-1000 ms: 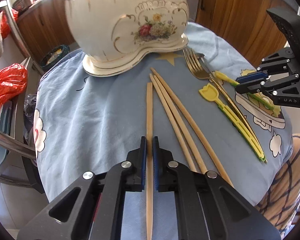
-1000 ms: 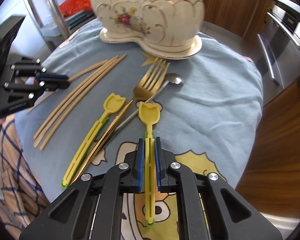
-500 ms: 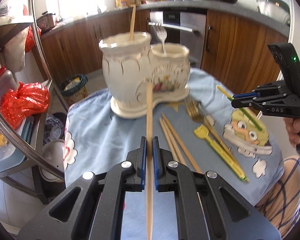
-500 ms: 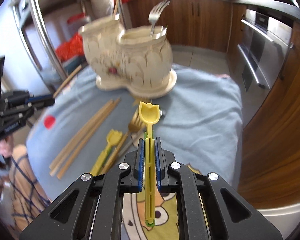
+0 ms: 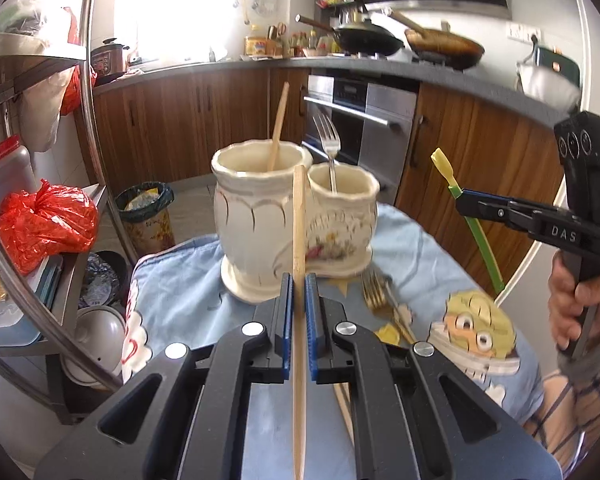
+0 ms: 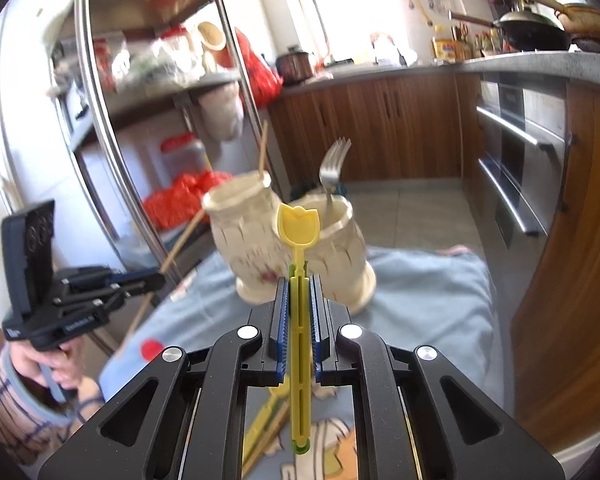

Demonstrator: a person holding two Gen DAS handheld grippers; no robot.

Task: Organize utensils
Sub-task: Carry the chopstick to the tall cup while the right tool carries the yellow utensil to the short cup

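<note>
My left gripper (image 5: 299,280) is shut on a wooden chopstick (image 5: 299,216), held up in the air in front of the cream two-cup ceramic holder (image 5: 256,216). A chopstick (image 5: 278,128) stands in the holder's left cup and a silver fork (image 5: 327,140) in its right cup. My right gripper (image 6: 299,282) is shut on a yellow-green tulip-tipped utensil (image 6: 299,224), lifted before the same holder (image 6: 340,256). Each gripper shows in the other's view: the right gripper (image 5: 466,200) and the left gripper (image 6: 156,278). A gold fork (image 5: 376,296) lies on the blue cloth (image 5: 180,292).
A steel shelf rack (image 5: 88,120) with red bags (image 5: 44,224) stands left of the table. A bin (image 5: 146,208) sits behind it. Wooden cabinets and an oven (image 5: 360,132) line the back. More yellow utensils (image 6: 264,428) lie under my right gripper. A person's hand (image 5: 572,304) holds the right gripper.
Both grippers rose off the cloth and tilted up, lifting the chopstick and the yellow utensil. The holder, close and large before, now shows whole with its rims and contents in sight.
</note>
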